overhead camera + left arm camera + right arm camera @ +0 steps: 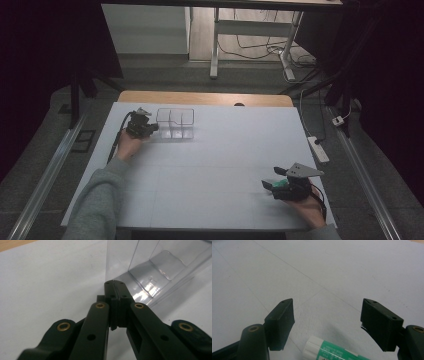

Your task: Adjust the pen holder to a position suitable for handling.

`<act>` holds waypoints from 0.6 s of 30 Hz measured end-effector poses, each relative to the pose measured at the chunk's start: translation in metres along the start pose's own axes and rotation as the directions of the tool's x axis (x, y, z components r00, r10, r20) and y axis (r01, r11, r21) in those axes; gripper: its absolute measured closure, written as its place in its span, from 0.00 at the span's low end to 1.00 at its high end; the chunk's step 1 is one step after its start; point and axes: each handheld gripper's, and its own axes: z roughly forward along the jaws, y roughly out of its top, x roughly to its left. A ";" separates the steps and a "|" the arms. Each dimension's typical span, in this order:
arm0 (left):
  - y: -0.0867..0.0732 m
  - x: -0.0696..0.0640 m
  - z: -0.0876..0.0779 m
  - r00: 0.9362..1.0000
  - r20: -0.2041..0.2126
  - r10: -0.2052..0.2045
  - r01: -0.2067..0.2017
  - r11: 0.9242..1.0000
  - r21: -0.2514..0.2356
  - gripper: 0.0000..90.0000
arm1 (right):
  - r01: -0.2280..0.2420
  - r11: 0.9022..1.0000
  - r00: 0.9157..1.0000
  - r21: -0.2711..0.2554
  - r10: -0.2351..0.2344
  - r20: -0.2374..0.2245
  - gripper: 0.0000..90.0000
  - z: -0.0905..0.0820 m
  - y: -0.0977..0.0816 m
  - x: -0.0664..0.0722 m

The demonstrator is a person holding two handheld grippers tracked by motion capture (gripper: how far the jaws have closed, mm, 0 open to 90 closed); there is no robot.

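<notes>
- Table (210, 165): white sheet over a wooden top; a strip of bare wood shows along the far edge. Faint seam lines cross the sheet.
- Room: dim, grey floor. Beyond the table stands a white desk (250, 20) on metal legs, with loose cables under it. A power strip (318, 148) lies on the floor just off the table's right edge. Metal rails run along the floor at both sides of the table.
- Clear tray (175, 123): transparent plastic, divided into compartments, upright on the far left part of the table. Taken here as the landmark.
- Left gripper (150, 127): at the tray's left end, held by a hand with a grey sleeve. In the left gripper view its jaws are pressed together, tips at the tray's near corner wall (130, 265); whether a thin edge of the wall is caught between them I cannot tell.
- Right gripper (272, 178): well apart from the tray, at the table's near right corner, resting low over the sheet. Jaws spread wide, nothing pinched.
- Glue stick (332, 351): green label, white cap; lies on the table between the right gripper's jaws, set back from the pads and touching neither, far from the tray. Its cap end points toward the tips.
</notes>
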 end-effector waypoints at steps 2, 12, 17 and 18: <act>0.002 -0.002 0.001 1.000 0.005 0.003 -0.003 1.000 0.001 0.99 | -0.003 1.000 1.000 -0.002 0.003 -0.002 0.30 0.000 0.000 0.000; 0.007 -0.010 0.006 1.000 0.014 0.022 -0.022 1.000 0.003 0.99 | -0.005 1.000 1.000 -0.013 0.005 0.001 0.30 -0.001 0.000 0.000; 0.010 -0.014 0.008 0.999 0.019 0.030 -0.030 1.000 0.007 0.99 | -0.001 1.000 1.000 -0.007 0.001 0.010 0.30 -0.001 0.001 0.000; 0.010 -0.014 0.008 0.999 0.019 0.030 -0.030 1.000 0.007 0.99 | -0.001 1.000 1.000 -0.007 0.001 0.010 0.30 -0.001 0.001 0.000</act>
